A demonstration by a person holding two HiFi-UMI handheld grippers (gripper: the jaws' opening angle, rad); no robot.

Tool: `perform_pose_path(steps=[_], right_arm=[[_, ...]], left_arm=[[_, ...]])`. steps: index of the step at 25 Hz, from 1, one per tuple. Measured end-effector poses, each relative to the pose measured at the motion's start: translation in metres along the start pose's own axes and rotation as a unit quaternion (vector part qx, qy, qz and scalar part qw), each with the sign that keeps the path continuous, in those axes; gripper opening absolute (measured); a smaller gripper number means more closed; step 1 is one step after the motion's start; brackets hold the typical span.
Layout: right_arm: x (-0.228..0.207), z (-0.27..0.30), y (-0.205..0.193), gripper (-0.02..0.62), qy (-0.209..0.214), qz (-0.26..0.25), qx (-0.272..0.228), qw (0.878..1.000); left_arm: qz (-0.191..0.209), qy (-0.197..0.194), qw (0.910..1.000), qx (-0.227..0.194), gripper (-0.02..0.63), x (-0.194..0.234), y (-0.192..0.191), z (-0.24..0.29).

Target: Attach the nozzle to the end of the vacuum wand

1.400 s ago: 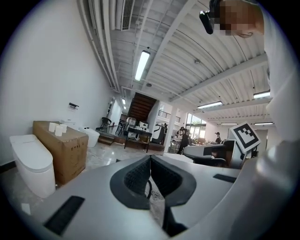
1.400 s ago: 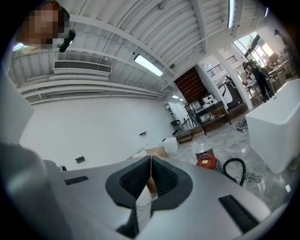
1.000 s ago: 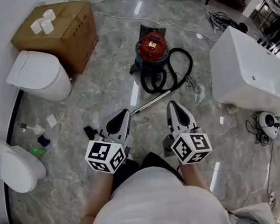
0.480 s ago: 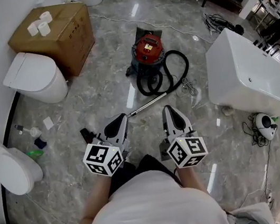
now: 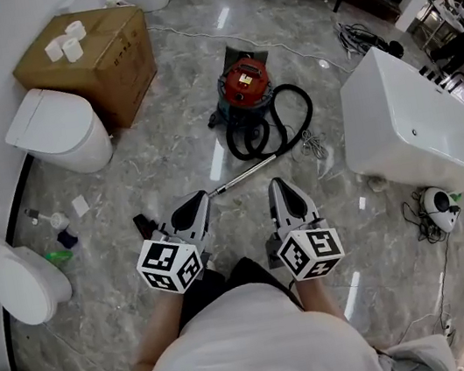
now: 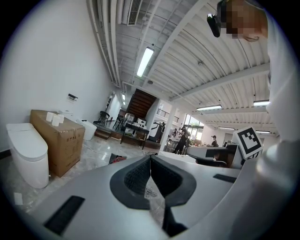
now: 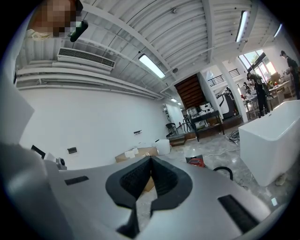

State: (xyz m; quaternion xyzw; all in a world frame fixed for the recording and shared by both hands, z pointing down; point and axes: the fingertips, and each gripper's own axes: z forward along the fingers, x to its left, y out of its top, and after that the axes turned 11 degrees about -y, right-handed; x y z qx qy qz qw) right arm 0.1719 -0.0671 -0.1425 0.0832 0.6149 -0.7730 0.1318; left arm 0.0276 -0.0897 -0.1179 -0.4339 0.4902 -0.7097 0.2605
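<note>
The left gripper (image 5: 200, 198) and the right gripper (image 5: 275, 184) are being held side by side above the floor (image 5: 179, 136), the fingers of each being clenched on nothing. The vacuum wand (image 5: 246, 172) is being left lying mid-floor, its near end showing just beside the left gripper's tip, its far end toward the red vacuum (image 5: 246, 80).

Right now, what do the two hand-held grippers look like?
The left hand-held gripper and right hand-held gripper match: tapered pale grey shells, black ribbed pads, a cube of black-and-white square markers at each rear. No cables visible. Person wears a white top.
</note>
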Motion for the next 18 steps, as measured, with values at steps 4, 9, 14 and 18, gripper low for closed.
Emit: perform_pose_path(steps=[4,9,14,18], right_arm=[[-0.002,0.003,-0.003,0.015,-0.004,0.001,0.003,1.000],[-0.008,0.002,-0.001,0.015,-0.012,0.002,0.003,1.000],[-0.007,0.000,-0.005,0.015,-0.010,0.003,0.005,1.000],[-0.006,-0.005,-0.010,0.015,-0.011,0.008,0.012,1.000]], left_arm=[[-0.003,0.004,1.0000,0.001,0.011,0.004,-0.002,-0.001],[-0.003,0.005,1.0000,0.004,0.011,0.004,-0.002,-0.002],[-0.005,0.009,0.9999,0.005,0.011,0.004,-0.007,-0.004],[-0.011,0.012,0.9998,0.009,0.011,0.002,-0.012,-0.008]])
